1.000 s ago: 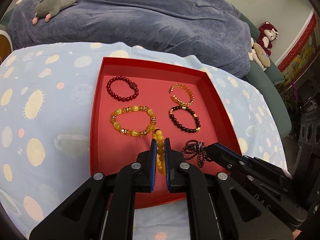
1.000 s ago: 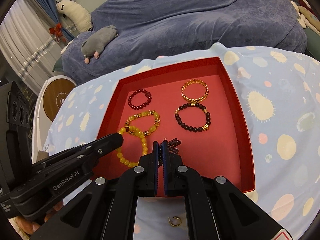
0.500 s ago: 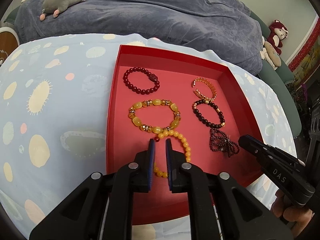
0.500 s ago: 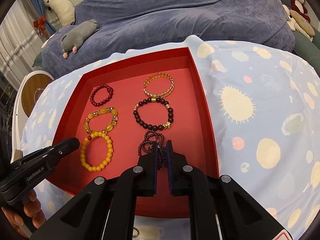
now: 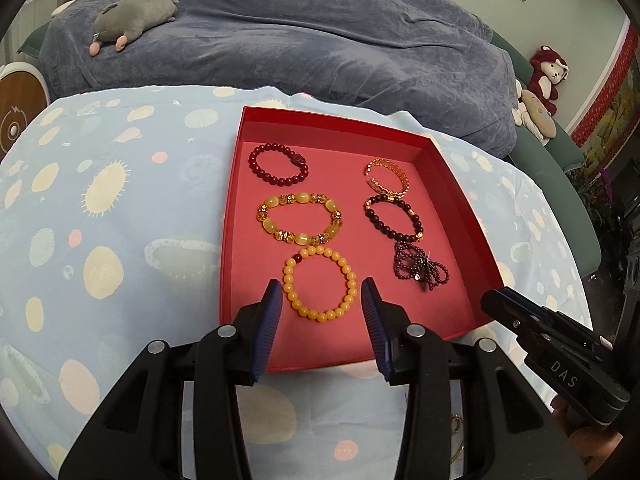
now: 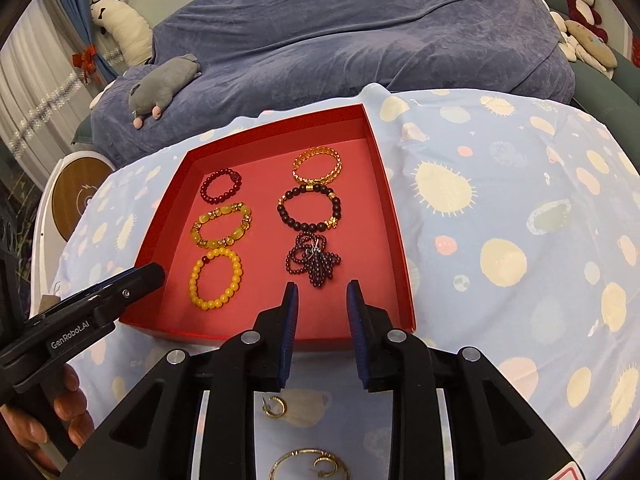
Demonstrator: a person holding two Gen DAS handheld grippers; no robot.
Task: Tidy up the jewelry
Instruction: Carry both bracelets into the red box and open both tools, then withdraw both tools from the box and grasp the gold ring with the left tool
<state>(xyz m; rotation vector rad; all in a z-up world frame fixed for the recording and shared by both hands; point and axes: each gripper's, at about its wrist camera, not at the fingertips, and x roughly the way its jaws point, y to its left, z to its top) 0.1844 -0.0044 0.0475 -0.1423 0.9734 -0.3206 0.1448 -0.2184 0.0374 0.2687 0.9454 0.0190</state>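
A red tray (image 5: 320, 120) lies on the spotted blue cloth and holds several bracelets. My left gripper (image 5: 321, 292) hovers over the tray's near left part with its jaws opening. The yellow bead bracelet (image 5: 316, 251) lies flat on the tray floor beyond and below the fingers, and the pads do not press it. My right gripper (image 6: 322, 286) is over the tray's near edge, jaws opening, with nothing between them. The dark purple bead strand (image 6: 314, 260) lies in a heap just past its tips. Each gripper shows in the other's view: the right gripper (image 5: 496, 300) and the left gripper (image 6: 154, 272).
Also in the tray are a dark red bead bracelet (image 5: 278, 164), a chunky yellow-and-gold one (image 5: 303, 199), a gold chain bangle (image 5: 402, 178) and a dark bead bracelet (image 5: 384, 228). Gold hoops (image 6: 275, 407) lie loose on the cloth. A blanket-covered sofa with plush toys (image 5: 132, 20) stands behind.
Both grippers went from shut on their bracelets to open and drew back towards the tray's near edge. The yellow bracelet and the purple strand now lie loose in the tray.
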